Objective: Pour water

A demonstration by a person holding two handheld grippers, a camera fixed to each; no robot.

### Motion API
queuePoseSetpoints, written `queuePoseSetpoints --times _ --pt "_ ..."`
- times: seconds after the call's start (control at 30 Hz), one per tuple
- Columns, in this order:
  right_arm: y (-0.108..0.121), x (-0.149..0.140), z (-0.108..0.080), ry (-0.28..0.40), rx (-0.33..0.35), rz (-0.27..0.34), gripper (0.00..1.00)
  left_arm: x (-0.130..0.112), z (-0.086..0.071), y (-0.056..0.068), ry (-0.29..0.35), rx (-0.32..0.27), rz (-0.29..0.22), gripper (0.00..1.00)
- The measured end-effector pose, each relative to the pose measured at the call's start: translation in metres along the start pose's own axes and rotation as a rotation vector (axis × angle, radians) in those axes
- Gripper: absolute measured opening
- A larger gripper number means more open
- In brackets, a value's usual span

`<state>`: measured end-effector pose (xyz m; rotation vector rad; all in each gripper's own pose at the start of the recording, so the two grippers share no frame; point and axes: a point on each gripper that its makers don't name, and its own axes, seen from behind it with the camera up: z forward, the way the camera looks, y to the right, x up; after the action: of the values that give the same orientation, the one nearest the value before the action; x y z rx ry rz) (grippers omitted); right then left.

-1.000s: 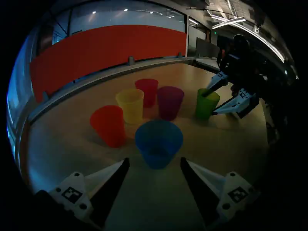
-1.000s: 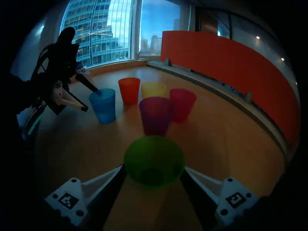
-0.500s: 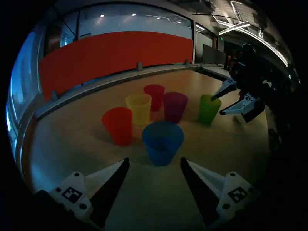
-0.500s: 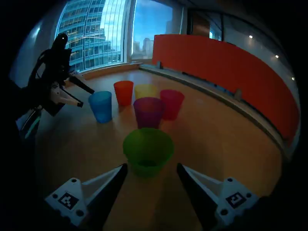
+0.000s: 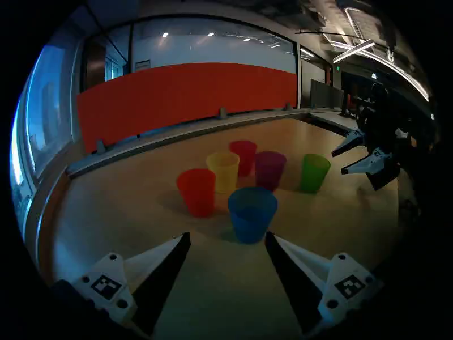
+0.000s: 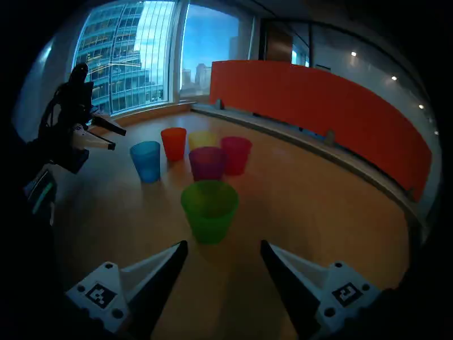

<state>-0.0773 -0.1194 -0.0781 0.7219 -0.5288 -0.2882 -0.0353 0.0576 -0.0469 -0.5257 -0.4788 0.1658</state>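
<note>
Six plastic cups stand upright in a loose cluster on the wooden counter (image 5: 113, 226). From my remote seat I cannot tell whether any of them holds water.

The blue cup (image 5: 252, 214) sits just ahead of the left gripper (image 5: 227, 234). It is beyond the fingertips, not between them, and toward the right-hand finger of the left gripper view. Those fingers are spread wide and grasp nothing.

The green cup (image 6: 209, 209) stands just ahead of the right gripper (image 6: 223, 242), whose fingers are likewise released and empty. It is apart from both tips.

Beyond the blue cup, away from the left fingers, are the orange cup (image 5: 196, 191), yellow cup (image 5: 223, 171), red cup (image 5: 243, 157) and purple cup (image 5: 269, 169), close together. The yellow and red cups are farthest back.

Each gripper shows in the other's view, off to the side of the cluster and clear of every cup.

A long orange panel (image 5: 187, 93) runs along the counter's far edge, and windows (image 6: 124, 62) face glass towers.
</note>
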Motion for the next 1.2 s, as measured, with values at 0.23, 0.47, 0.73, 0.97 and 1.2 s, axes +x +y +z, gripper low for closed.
queuePoseSetpoints --times 0.23,0.47,0.73,0.97,1.2 --pt "0.008 0.016 -0.011 0.057 -0.053 0.029 0.99 0.013 -0.013 -0.012 0.083 0.066 -0.033 0.98" --pt "0.026 0.037 -0.027 0.128 -0.138 0.068 0.99 0.030 -0.029 -0.026 0.169 0.142 -0.046 0.98" --pt "0.048 0.053 -0.041 0.195 -0.251 0.053 0.99 0.054 -0.043 -0.042 0.274 0.235 -0.042 0.98" --pt "0.058 0.057 -0.047 0.251 -0.335 0.054 1.00 0.067 -0.051 -0.048 0.334 0.276 -0.048 0.98" --pt "0.066 0.063 -0.051 0.306 -0.396 0.092 1.00 0.075 -0.054 -0.055 0.378 0.308 -0.075 0.98"
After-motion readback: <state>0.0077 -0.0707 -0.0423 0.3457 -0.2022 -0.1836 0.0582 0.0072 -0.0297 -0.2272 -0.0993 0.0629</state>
